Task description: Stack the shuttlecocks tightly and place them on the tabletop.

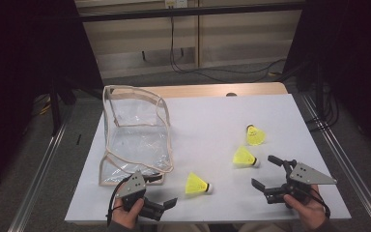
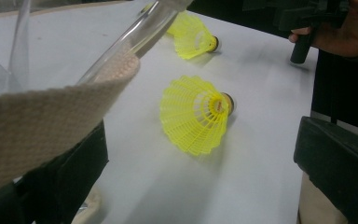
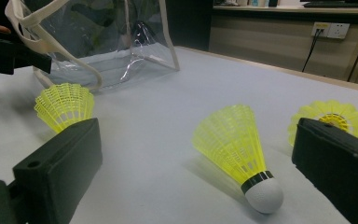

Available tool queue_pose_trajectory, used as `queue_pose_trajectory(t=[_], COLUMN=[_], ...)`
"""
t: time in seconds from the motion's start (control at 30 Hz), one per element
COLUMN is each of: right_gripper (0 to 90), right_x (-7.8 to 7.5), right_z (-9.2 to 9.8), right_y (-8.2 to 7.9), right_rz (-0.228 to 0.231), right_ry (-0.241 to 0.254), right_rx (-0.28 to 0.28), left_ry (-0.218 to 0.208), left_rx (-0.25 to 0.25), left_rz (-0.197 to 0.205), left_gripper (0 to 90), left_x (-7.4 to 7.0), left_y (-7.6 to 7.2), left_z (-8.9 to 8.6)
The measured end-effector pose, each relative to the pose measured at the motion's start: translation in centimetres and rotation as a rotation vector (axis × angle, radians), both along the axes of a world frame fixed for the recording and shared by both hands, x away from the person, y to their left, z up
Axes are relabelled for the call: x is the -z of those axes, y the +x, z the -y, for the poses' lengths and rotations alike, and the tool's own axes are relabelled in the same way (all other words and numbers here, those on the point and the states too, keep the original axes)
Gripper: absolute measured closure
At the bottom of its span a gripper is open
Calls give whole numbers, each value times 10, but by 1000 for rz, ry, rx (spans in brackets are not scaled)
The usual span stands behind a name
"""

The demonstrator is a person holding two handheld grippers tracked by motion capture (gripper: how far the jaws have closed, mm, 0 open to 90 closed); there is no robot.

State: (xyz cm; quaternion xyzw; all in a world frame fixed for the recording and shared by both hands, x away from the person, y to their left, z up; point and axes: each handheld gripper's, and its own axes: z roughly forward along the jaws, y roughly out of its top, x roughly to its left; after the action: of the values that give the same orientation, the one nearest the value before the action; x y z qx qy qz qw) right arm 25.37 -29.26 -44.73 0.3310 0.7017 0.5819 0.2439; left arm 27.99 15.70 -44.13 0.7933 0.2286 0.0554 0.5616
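Note:
Three yellow shuttlecocks lie on the white table (image 1: 207, 116). The near one (image 1: 196, 184) (image 2: 196, 114) (image 3: 65, 105) rests just right of my left gripper (image 1: 164, 189). That gripper is open, and the beige webbing strap (image 2: 51, 121) of a clear plastic bag (image 1: 135, 135) (image 3: 107, 42) drapes over one of its jaws. The middle shuttlecock (image 1: 245, 157) (image 3: 235, 144) lies on its side in front of my open right gripper (image 1: 263, 170), white cork toward it. The far shuttlecock (image 1: 254, 135) (image 3: 331, 114) is partly hidden behind one right jaw.
The bag stands open on the left half of the table, its trim sagging toward the front edge. A wooden strip (image 1: 207, 89) shows at the table's far edge. Metal rails (image 1: 43, 159) run along both sides on the floor, and cables (image 1: 188, 63) trail behind.

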Motion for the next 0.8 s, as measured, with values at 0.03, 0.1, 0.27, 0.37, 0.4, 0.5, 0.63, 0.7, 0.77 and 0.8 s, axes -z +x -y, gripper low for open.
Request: queue_pose_trajectory(t=[0.03, 0.1, 0.27, 0.37, 0.4, 0.5, 0.63, 0.7, 0.77, 0.8], right_gripper=[12, 12, 9, 9, 9, 11, 11, 11, 11, 11], right_x=[0, 0, 0, 0, 0, 0, 0, 0, -1, -1], right_z=[0, 0, 0, 0, 0, 0, 0, 0, 0, 0], right_y=[0, 0, 0, 0, 0, 0, 0, 0, 0, 0], right_rz=[1, 0, -1, -2, -2, -1, 0, -1, -1, 1], right_ry=[0, 0, 1, 0, -1, -2, -1, -2, -2, -2], right_rx=[0, -1, 3, 4, 4, 1, 0, 2, 2, 3], left_ry=[-7, -4, 4, 10, 19, 24, 26, 31, 35, 33], left_rx=[1, 1, 2, 12, 16, 18, 30, 32, 34, 35], left_rz=[-4, -12, -14, -19, -14, -20, -24, -19, -21, -19], left_gripper=[28, 28, 26, 26, 26, 26, 26, 27, 27, 27], left_x=[0, 1, 2, 2, 2, 3, 3, 3, 3, 3], left_y=[0, 0, 0, 0, 0, -1, 0, -1, -1, -1], left_z=[1, 2, 9, 12, 13, 16, 20, 23, 24, 25])
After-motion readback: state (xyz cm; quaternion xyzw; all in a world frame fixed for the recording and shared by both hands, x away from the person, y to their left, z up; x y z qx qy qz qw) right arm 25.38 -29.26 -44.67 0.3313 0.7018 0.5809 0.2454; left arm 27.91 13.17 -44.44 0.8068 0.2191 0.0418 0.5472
